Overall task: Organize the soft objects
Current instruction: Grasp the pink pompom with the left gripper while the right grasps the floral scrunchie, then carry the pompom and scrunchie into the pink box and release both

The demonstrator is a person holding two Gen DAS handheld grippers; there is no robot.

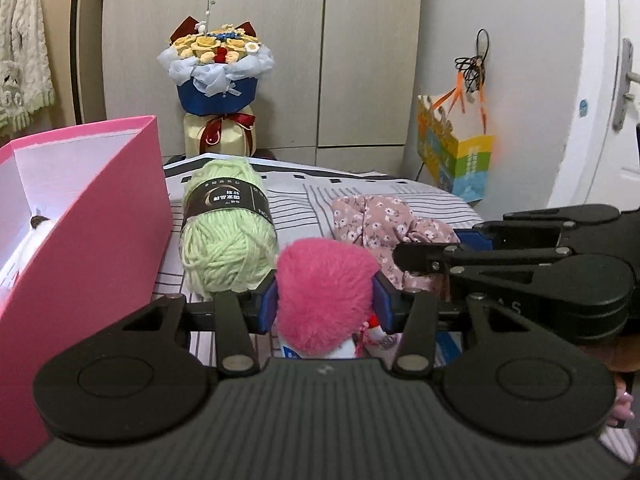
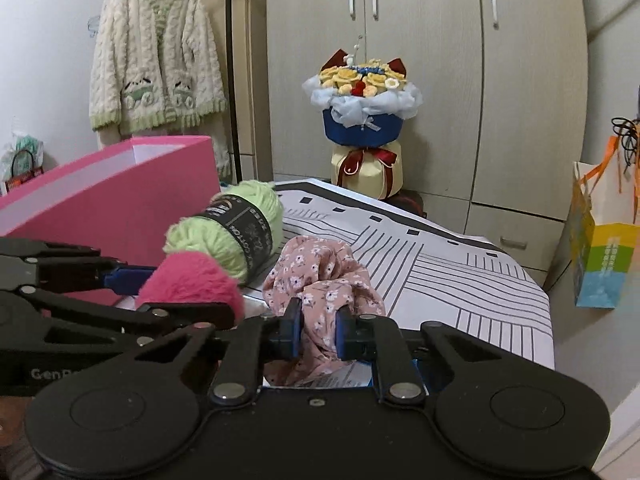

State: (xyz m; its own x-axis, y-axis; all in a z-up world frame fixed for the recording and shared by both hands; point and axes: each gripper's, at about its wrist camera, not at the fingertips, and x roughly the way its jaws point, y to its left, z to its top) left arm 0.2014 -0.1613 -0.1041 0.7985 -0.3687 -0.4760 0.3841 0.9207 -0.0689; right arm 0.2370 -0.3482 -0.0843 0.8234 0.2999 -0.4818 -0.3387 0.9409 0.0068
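We hold the pink pompom (image 1: pixel 324 292) in left jaws, floral scrunchie (image 2: pixel 320 280) in right jaws, both clamped; lift gently toward the pink box (image 1: pixel 92 216)

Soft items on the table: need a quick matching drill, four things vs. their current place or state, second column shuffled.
Things:
1. pink pom-pom
2. floral fabric
3. green yarn ball
4. pink box

States:
A. lying free on the striped sheet, beside the box
B. pinched in the right gripper
C. open at the top, standing at the table's left
D. clamped in the left gripper

Pairs: 1-D, 2-B, 3-A, 4-C
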